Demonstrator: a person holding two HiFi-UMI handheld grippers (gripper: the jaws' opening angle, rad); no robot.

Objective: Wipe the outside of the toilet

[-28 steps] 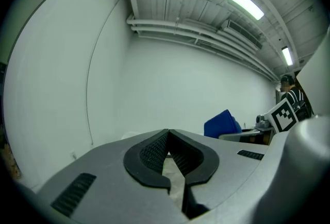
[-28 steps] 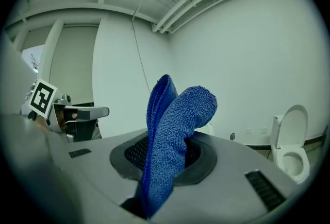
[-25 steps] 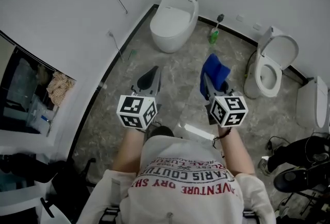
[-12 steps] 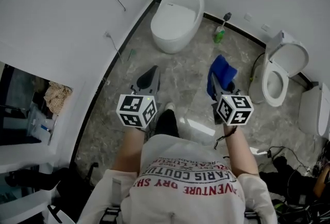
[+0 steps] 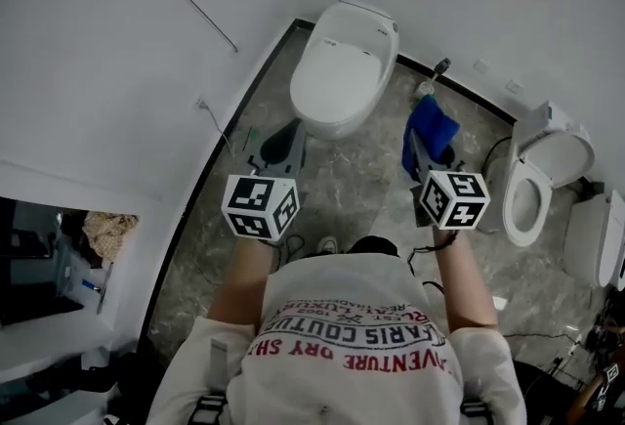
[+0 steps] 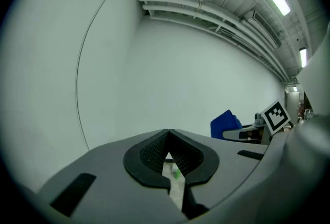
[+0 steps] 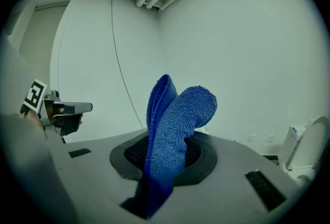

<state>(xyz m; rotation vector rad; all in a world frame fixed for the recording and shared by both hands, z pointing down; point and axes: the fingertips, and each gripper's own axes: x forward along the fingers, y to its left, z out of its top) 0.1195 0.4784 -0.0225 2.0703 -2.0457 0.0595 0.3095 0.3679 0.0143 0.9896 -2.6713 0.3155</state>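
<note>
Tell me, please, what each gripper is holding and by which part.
The right gripper grips the blue cloth by its lower folded part; the rest sticks up. The left gripper, jaws together, holds nothing.

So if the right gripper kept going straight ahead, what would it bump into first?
Probably the white wall; the right gripper, shut on the blue cloth, points beside the closed toilet.
</note>
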